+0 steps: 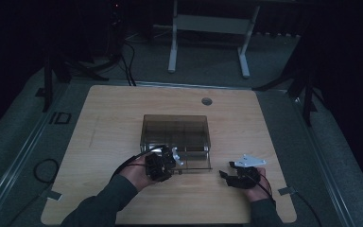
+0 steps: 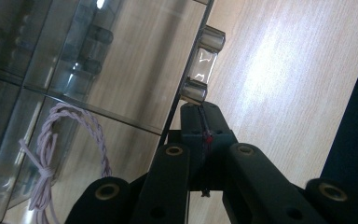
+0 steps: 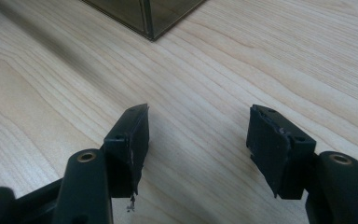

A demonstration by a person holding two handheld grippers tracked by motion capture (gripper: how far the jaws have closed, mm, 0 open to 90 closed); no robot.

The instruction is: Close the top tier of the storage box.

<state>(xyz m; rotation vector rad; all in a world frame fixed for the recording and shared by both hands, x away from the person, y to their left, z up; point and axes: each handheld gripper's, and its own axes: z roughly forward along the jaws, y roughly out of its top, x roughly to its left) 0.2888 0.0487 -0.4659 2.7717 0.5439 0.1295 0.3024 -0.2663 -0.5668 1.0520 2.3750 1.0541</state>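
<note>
At the clear box (image 1: 176,135), left gripper (image 1: 168,161) closed; right gripper (image 1: 230,176) rests open.

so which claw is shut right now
The left claw, at the clear box's front edge by its latch, has its jaws together. The right claw is open over bare table.

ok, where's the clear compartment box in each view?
High view: clear compartment box at table centre, left hand-held gripper at its near edge.
Left gripper view: upper left, lid latch just beyond the shut jaws.
Right gripper view: one corner at top centre.
Shared landmark: the wooden tabletop.
</note>
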